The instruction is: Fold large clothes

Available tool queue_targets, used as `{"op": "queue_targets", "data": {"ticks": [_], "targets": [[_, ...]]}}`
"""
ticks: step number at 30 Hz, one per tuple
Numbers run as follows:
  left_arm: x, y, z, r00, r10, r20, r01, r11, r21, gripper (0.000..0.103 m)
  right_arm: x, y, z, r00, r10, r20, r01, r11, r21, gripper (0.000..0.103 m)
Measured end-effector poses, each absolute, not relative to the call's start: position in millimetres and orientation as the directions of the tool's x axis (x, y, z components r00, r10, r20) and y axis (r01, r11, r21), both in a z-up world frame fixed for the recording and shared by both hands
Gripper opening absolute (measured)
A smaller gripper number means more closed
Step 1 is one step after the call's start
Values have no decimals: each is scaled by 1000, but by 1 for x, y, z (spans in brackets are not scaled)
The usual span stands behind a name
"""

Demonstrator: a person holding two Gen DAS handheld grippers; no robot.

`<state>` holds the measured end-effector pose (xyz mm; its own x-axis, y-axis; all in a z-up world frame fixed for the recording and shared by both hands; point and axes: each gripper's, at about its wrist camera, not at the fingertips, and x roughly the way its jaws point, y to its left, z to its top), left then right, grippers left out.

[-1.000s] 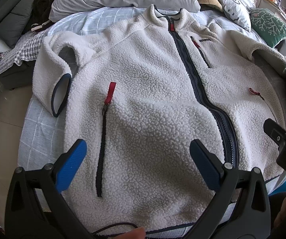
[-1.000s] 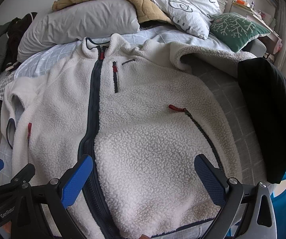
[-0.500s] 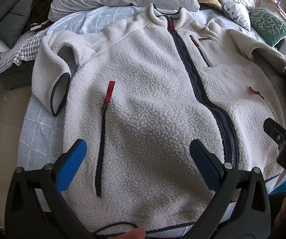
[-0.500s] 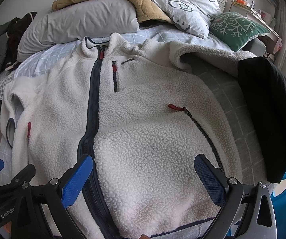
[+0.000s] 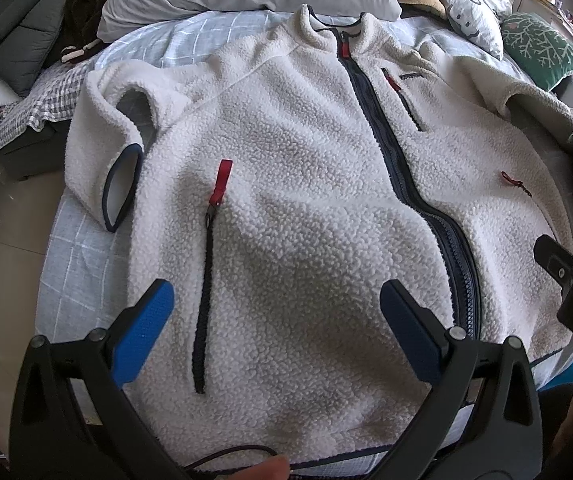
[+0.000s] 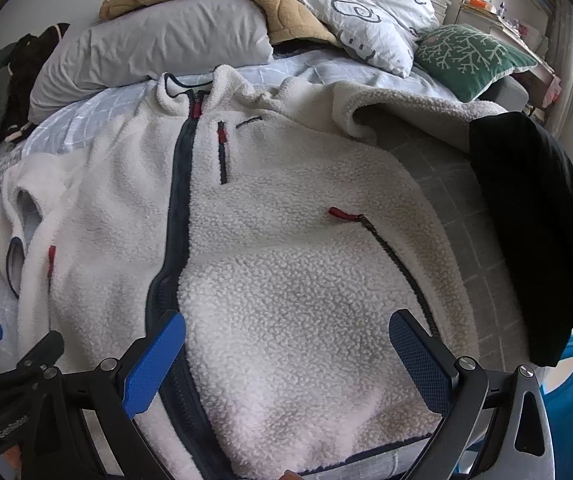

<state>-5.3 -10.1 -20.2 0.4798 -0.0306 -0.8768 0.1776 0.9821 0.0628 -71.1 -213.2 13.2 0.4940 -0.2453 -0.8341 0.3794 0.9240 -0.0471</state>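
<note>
Bed (image 5: pixel 82 248), fleece jacket (image 5: pixel 306 200), both grippers unchanged.

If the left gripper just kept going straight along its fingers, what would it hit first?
Most likely the white fleece jacket itself: the left gripper hangs open over its lower front panel, between the side pocket zip and the main zipper. Depth is hard to judge through the fisheye.
</note>
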Motion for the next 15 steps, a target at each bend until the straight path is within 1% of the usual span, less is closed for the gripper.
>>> {"op": "queue_targets", "data": {"ticks": [5, 10, 12, 15], "targets": [[-6, -5, -23, 489, -21, -872, 176, 982, 75, 102, -72, -216, 16, 498, -272, -824, 364, 927, -86, 103], [-7, 2, -24, 468, -57, -882, 259, 963, 75, 102, -80, -224, 22, 508, -325, -798, 339, 927, -161, 103], [-5, 13, -24, 452, -95, -887, 267, 963, 33, 102, -84, -237, 21, 503, -301, -810, 339, 931, -136, 103], [5, 42, -27, 390, -152, -908, 251, 967, -54, 102, -88, -266, 14, 464, -204, -862, 327, 944, -47, 103]]}}
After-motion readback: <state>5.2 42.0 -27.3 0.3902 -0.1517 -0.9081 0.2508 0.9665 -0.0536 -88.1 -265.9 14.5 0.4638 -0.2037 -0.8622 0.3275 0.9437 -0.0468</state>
